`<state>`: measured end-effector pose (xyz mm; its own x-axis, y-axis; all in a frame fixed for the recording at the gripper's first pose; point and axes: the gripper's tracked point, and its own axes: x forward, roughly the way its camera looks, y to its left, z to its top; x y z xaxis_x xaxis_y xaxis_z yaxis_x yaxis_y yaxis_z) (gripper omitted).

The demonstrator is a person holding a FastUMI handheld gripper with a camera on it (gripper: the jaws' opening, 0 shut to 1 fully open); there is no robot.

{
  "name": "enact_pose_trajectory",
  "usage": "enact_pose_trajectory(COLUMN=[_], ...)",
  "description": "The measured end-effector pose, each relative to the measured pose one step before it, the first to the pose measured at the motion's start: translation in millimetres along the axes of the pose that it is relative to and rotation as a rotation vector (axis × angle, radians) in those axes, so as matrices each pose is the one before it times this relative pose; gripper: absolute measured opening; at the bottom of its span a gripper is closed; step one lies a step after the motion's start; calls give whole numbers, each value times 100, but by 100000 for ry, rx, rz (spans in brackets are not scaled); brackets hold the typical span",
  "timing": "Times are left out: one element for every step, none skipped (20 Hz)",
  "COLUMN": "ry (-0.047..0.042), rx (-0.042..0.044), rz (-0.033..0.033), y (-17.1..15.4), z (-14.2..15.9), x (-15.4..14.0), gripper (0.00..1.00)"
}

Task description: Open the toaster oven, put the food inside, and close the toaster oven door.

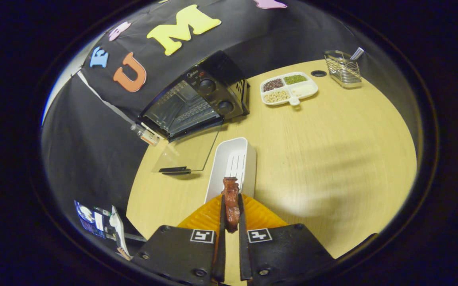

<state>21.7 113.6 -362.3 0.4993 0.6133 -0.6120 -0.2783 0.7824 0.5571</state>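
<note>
My gripper (231, 202) is shut on a reddish-brown piece of food (231, 198), which sticks out a little past the fingertips. Just ahead of the fingers lies a white slotted tray (223, 159), lengthwise on the wooden table (332, 159). Beyond it, to the left, stands the black toaster oven (197, 99). Its glass door (187, 153) is folded down flat onto the table, with the dark handle (174, 171) nearest me. The oven's wire rack shows inside the opening.
A white divided dish (288, 88) with beans and grains sits beyond the oven to the right. A wire basket (343, 68) stands at the far edge, next to a round hole (318, 73) in the tabletop. A small bottle (145, 134) lies left of the oven.
</note>
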Motion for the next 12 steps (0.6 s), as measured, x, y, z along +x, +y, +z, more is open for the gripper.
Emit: enact_pose_trajectory(ry=[-1773,-1505,-1810,-1972,-2138,-2046,-1818,-1916,-1848,-1909,-1822,-1709], rx=[0,549,641,411,548,629,681,871,625,577,886,1403], rz=[-74,514,150,-587,93,795,858,908,855,999,1006,834], y=[417,745,778,670,1028,1235,1350,1345,1319,1330,1250,1178], z=[542,711,573,871,607,827,554,565,521,547,290,205], x=[-396,-383,-312,-333,27,60,192,449,559,750,837,1114], gripper=[16,16,16,16,16,16,16,16,16,16,16,16])
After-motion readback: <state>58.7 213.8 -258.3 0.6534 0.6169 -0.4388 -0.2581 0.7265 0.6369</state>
